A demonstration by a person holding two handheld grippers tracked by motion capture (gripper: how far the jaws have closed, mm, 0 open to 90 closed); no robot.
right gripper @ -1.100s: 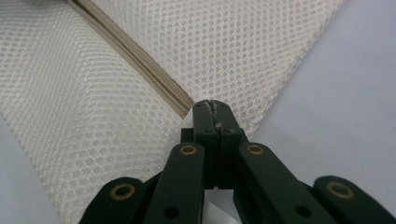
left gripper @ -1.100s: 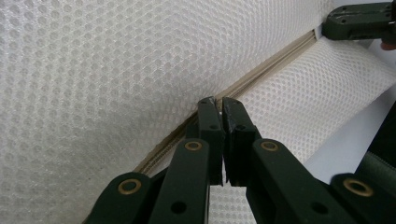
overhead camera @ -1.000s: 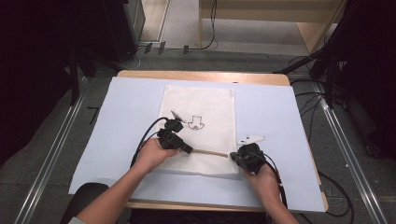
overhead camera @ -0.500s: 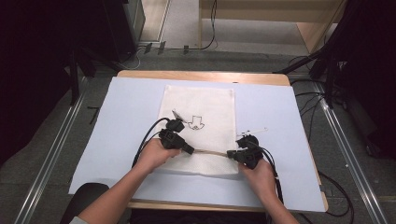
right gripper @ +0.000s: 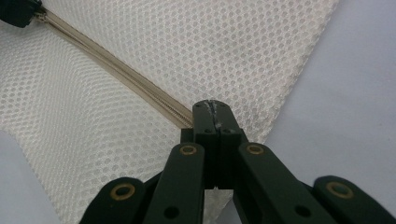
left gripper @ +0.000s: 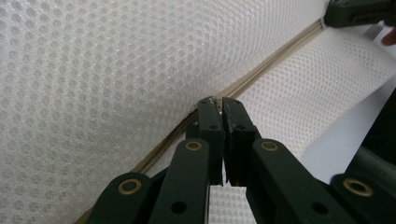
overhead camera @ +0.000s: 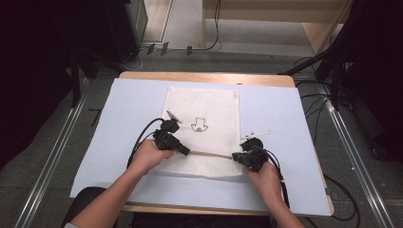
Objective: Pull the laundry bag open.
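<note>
Flat on the pale blue sheet (overhead camera: 119, 118) covering the wooden surface (overhead camera: 204, 77): a white mesh bag (overhead camera: 204, 104), rectangular, soft and limp, woven in a fine honeycomb of tiny round holes. Printed near the middle of the bag, a small dark arrow-shaped mark (overhead camera: 199, 125). Running across the near part of the bag, a beige zipper (overhead camera: 209, 154), a narrow ribbed band with close-set teeth, pulled into a straight line between the two tools. Below that line, a further strip of mesh lying toward the near edge of the surface.

Left hand-held gripper (left gripper: 219, 103): black jaws of matte plastic with brass-coloured rivets, pressed together on the zipper at the bag's left side. Seen from above at the left end of the zipper (overhead camera: 184, 151), held in the person's left hand (overhead camera: 149, 156).

Right hand-held gripper (right gripper: 212, 106): same black linkage and brass pins, jaws squeezed tight on the zipper close to the bag's right edge, with bare blue sheet just beyond. Seen from above at the right end (overhead camera: 236, 157), in the right hand (overhead camera: 262, 178).

Trailing from each tool, a black cable (overhead camera: 140, 137) looping back over the sheet.
</note>
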